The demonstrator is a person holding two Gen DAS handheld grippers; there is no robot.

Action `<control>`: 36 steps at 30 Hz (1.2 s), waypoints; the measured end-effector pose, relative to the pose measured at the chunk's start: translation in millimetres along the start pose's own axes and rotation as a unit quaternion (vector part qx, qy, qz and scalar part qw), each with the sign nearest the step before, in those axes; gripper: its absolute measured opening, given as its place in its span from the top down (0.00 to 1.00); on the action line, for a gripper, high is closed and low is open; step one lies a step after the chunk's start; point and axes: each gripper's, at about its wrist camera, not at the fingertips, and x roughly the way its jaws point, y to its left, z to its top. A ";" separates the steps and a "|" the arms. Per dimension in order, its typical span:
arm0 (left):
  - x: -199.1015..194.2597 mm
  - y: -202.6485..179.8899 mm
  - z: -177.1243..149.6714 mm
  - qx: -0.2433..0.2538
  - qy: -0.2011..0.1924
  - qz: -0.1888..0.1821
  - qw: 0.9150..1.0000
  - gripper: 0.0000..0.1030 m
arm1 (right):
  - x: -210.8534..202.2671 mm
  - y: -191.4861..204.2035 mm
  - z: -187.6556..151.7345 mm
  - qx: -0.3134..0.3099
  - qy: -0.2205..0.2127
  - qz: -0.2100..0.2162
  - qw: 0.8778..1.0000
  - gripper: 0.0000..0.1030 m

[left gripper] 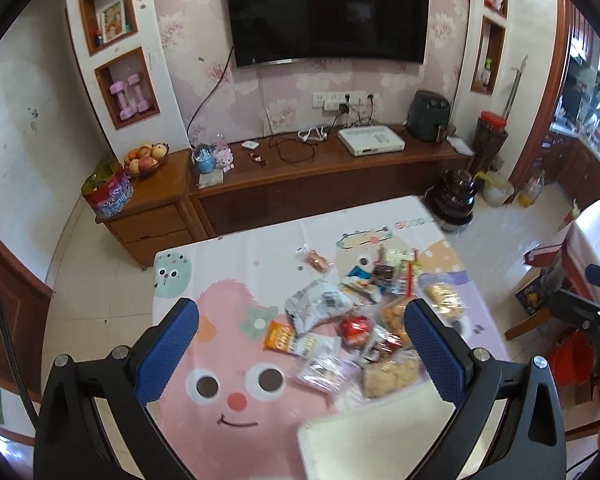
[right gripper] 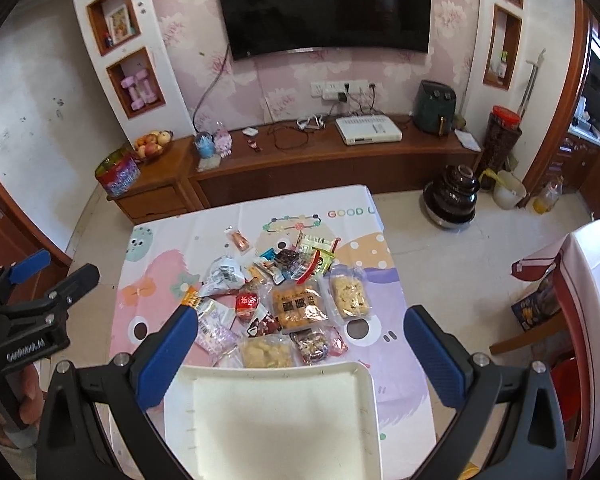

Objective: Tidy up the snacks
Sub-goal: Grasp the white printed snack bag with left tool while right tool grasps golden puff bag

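A heap of several wrapped snacks (right gripper: pixel 284 300) lies on a table with a cartoon tablecloth (right gripper: pixel 396 312); the heap also shows in the left wrist view (left gripper: pixel 356 320). An empty white tray (right gripper: pixel 276 420) sits at the near table edge; its corner shows in the left wrist view (left gripper: pixel 380 436). My left gripper (left gripper: pixel 300 344) is open, held above the table left of the heap. My right gripper (right gripper: pixel 300 344) is open above the tray, empty. The left gripper also appears at the left edge of the right wrist view (right gripper: pixel 40 300).
A wooden TV cabinet (right gripper: pixel 320 160) stands behind the table under a wall TV (right gripper: pixel 324 8). A dark ceramic jar (right gripper: pixel 456 196) and bottles sit on the floor to the right. A chair and second table (right gripper: pixel 580 300) stand at right.
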 end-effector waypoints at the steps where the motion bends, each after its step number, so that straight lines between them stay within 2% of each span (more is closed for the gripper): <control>1: 15.4 3.0 2.9 0.004 0.008 0.003 1.000 0.01 | 11.3 -0.9 3.5 0.001 0.008 -0.003 1.000 0.00; 3: 40.9 7.3 7.4 0.011 0.025 0.004 1.000 0.01 | 34.0 -3.5 8.5 0.003 0.022 -0.005 1.000 0.00; 8: 106.1 4.0 11.4 0.044 0.062 -0.020 0.997 0.01 | 90.2 -9.8 10.9 0.002 0.063 0.004 0.998 0.00; 12: 160.1 -7.8 4.9 0.086 0.092 -0.036 0.991 0.01 | 142.2 -11.2 2.5 -0.004 0.102 0.005 0.995 0.02; 21: 242.9 -28.8 -22.1 0.136 0.154 -0.074 0.976 0.01 | 226.7 -2.3 -13.1 -0.039 0.155 0.021 0.987 0.03; 29: 296.7 -38.3 -35.9 0.180 0.201 -0.049 0.962 0.01 | 283.6 -5.0 -27.4 -0.039 0.203 0.018 0.978 0.06; 32: 307.8 -39.2 -38.1 0.187 0.212 -0.047 0.958 0.01 | 297.2 -0.5 -30.8 -0.044 0.220 0.029 0.974 0.06; 36: 326.4 -40.5 -38.1 0.189 0.226 -0.043 0.955 0.01 | 314.5 6.3 -33.0 -0.054 0.233 0.019 0.971 0.05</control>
